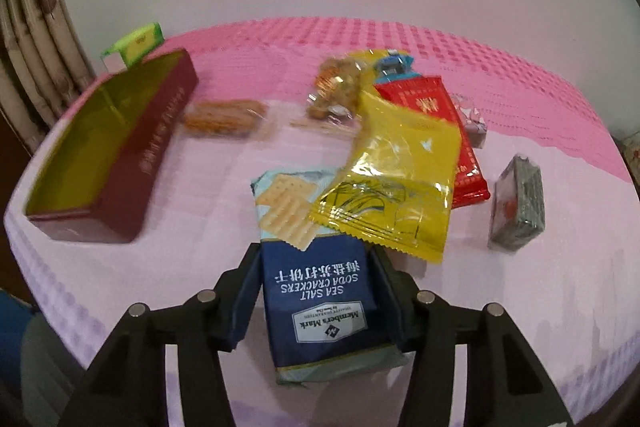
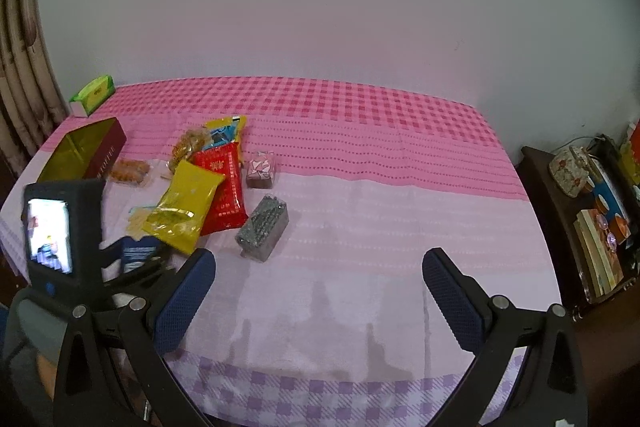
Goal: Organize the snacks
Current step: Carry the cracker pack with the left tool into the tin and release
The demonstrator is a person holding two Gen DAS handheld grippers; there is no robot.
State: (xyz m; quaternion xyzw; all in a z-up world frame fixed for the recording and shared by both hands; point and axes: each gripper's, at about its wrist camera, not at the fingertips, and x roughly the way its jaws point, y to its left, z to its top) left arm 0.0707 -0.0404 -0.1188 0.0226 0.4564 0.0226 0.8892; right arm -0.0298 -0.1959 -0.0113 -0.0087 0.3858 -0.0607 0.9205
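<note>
My left gripper [image 1: 316,267] is shut on a blue Sea Salt soda cracker pack [image 1: 320,307] at the table's near edge; the pack [image 2: 138,253] shows partly in the right wrist view. A yellow bag [image 1: 392,183] overlaps the pack's far end and lies on a red packet [image 1: 464,147]. An open dark red box with a gold inside [image 1: 104,147] lies at the left. My right gripper [image 2: 318,291] is open and empty over bare cloth at the right. The left gripper body with its lit screen [image 2: 50,235] shows at the left of that view.
Other snacks lie on the pink checked tablecloth [image 2: 360,115]: a grey wrapped block [image 1: 518,203], a clear pack of brown sticks [image 1: 224,119], a bag of brown pieces [image 1: 336,87], a small pink pack [image 2: 261,169]. A green box [image 2: 93,94] is far left. A dark side table [image 2: 560,227] stands right.
</note>
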